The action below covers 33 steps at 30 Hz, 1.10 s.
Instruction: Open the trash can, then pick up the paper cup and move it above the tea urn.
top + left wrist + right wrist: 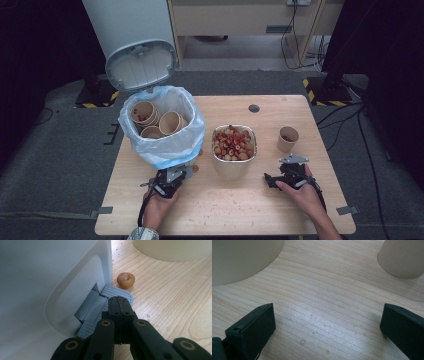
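Your left gripper (119, 305) has its black jaws squeezed fully together with nothing between them, and the tips are pressing down on the grey ribbed plastic foot pedal (113, 291) at the base of the white plastic pedal bin (50, 277), which takes up the left side of the left gripper view. In the high view that bin (162, 125) sits left of centre, its grey-rimmed lid (141, 65) swung up and open, a pale blue plastic liner bag (172, 145) draped over its rim and several used brown paper cups (150, 117) stacked inside. A small orange-brown fruit shell (126, 280) lies on the light wooden table (170, 305) just beyond the pedal, near it but not touching. Your right gripper (328, 323) rests low over bare tabletop with its jaws spread wide, holding nothing; in the high view it's at lower right (280, 177). Just up from it in that view stands a lone small brown paper cup (288, 139), and in the middle of the table is a big round paper bowl (234, 150) heaped with red and tan fruit bits.
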Tool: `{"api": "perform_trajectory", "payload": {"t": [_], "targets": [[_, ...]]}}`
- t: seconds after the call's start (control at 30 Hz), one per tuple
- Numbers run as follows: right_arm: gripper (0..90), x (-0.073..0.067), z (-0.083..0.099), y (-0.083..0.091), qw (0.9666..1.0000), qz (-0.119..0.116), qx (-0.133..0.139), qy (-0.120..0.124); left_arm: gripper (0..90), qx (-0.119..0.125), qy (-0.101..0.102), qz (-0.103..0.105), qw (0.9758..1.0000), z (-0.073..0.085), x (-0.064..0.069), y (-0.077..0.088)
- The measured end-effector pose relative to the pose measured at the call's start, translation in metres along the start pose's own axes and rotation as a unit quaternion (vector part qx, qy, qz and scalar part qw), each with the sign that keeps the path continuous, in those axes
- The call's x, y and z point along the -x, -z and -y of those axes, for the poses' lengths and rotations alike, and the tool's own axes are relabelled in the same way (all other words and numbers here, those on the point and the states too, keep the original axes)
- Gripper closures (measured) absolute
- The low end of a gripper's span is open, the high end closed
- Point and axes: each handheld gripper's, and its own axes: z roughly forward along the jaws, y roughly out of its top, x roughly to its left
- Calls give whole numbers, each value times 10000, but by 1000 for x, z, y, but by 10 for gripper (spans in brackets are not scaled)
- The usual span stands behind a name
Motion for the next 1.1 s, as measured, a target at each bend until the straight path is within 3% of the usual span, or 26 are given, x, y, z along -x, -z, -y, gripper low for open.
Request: {"api": "perform_trajectory", "payload": {"t": [0.37, 0.47, 0.53, 0.7, 0.93, 1.1], "targets": [[8, 2, 0, 1, 9999, -70, -22, 72, 897, -8, 60, 35, 10000, 0, -1, 0], [49, 4, -1, 3, 9998, -162, -104, 102, 897, -11, 62, 41, 10000, 0, -1, 0], [62, 8, -3, 9, 9998, -180, -17, 23, 897, -17, 58, 34, 10000, 0, -1, 0], [77, 18, -2, 16, 9996, 185, 167, -90, 897, -40, 57, 40, 10000, -1, -1, 0], [105, 21, 0, 21, 9990, 379, 215, -116, 897, -53, 60, 49, 10000, -1, -2, 0], [114, 32, -3, 31, 9977, 525, 343, -265, 898, -28, 51, 33, 10000, -1, -1, 0]]}}
